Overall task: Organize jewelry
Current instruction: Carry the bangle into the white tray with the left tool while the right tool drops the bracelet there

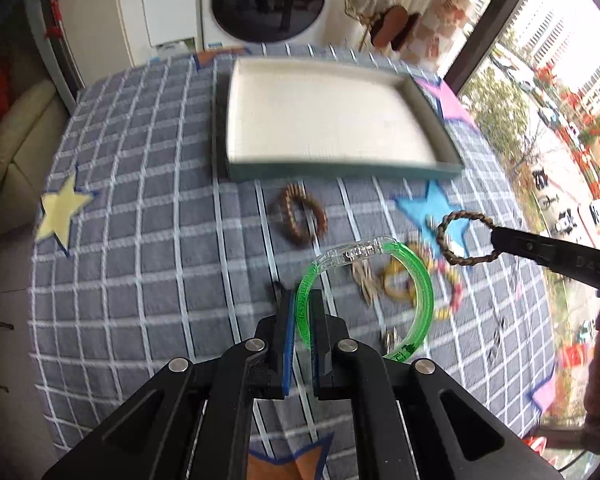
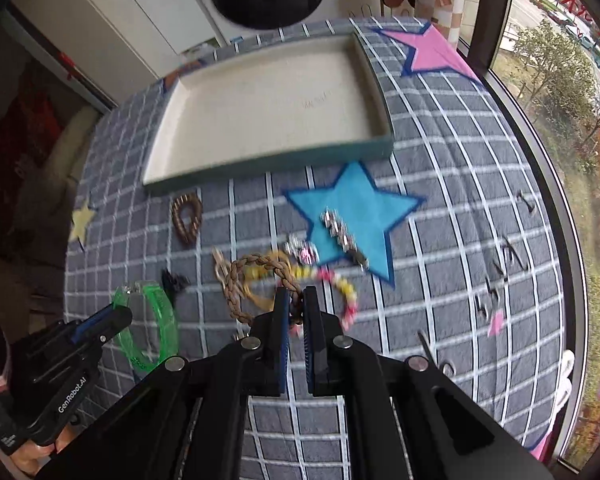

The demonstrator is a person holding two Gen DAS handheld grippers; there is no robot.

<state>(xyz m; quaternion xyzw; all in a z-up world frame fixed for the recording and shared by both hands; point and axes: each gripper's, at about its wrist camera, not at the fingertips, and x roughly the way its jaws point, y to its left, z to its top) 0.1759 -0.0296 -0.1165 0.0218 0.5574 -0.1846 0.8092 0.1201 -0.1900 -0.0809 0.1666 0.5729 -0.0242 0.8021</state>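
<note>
My left gripper (image 1: 302, 312) is shut on a green translucent bangle (image 1: 422, 288) and holds it above the checked cloth; the bangle also shows in the right wrist view (image 2: 162, 316). My right gripper (image 2: 294, 308) is shut on a brown braided bracelet (image 2: 256, 268), lifted off the cloth; the bracelet also shows in the left wrist view (image 1: 460, 236). A shallow cream-lined tray (image 1: 236, 168) (image 2: 260, 164) lies beyond both, holding nothing. A brown beaded bracelet (image 1: 300, 216) (image 2: 186, 216) lies just in front of the tray.
Several loose pieces lie on the cloth: a yellow and pink bead bracelet (image 2: 340, 284), a silver chain (image 2: 340, 232) on the blue star (image 2: 364, 208), a small black item (image 2: 174, 280). A window runs along the right side. The table edge falls away at left.
</note>
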